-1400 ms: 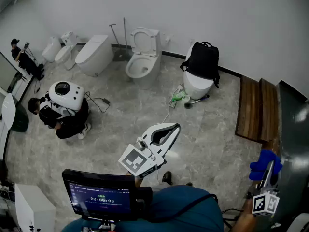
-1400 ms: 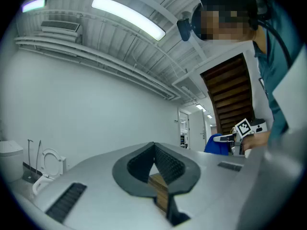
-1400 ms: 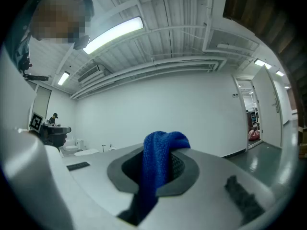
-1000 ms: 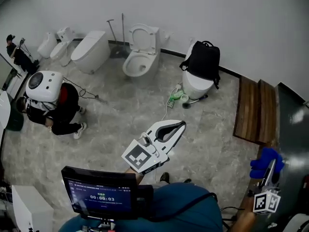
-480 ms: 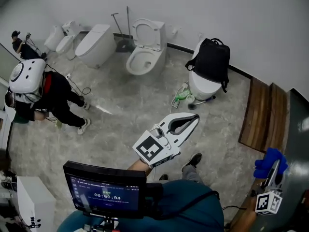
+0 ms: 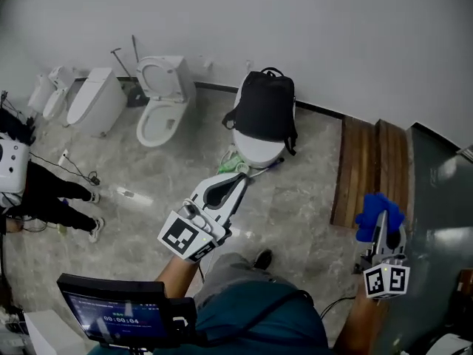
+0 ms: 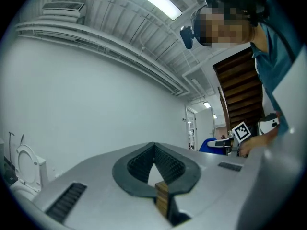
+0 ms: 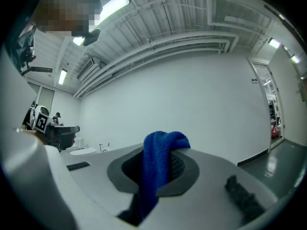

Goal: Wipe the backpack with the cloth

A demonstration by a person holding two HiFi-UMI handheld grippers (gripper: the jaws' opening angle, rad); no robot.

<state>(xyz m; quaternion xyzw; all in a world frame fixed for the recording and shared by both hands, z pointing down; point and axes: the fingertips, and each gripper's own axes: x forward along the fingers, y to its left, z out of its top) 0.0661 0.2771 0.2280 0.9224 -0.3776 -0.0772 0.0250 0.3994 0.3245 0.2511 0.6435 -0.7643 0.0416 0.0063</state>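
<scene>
A black backpack (image 6: 266, 113) stands upright on a closed white toilet (image 6: 255, 152) against the far wall. My left gripper (image 6: 242, 177) points up towards that toilet, its tips just short of its base; its jaws meet at the tips with nothing held (image 7: 154, 146). My right gripper (image 6: 381, 225) is at the lower right, far from the backpack, shut on a blue cloth (image 6: 375, 213). In the right gripper view the blue cloth (image 8: 160, 164) drapes over and between the jaws, towards the camera.
An open toilet (image 6: 161, 98) and another closed toilet (image 6: 92, 103) stand left of the backpack. A person in black (image 6: 41, 197) is at the left edge. Wooden boards (image 6: 366, 170) lie to the right. Green items (image 6: 231, 161) sit by the toilet base. A monitor (image 6: 122, 309) is below.
The head view has swung right, so the backpack now sits near the middle. My left gripper has come closer to the backpack's toilet. The person at the left has moved further left.
</scene>
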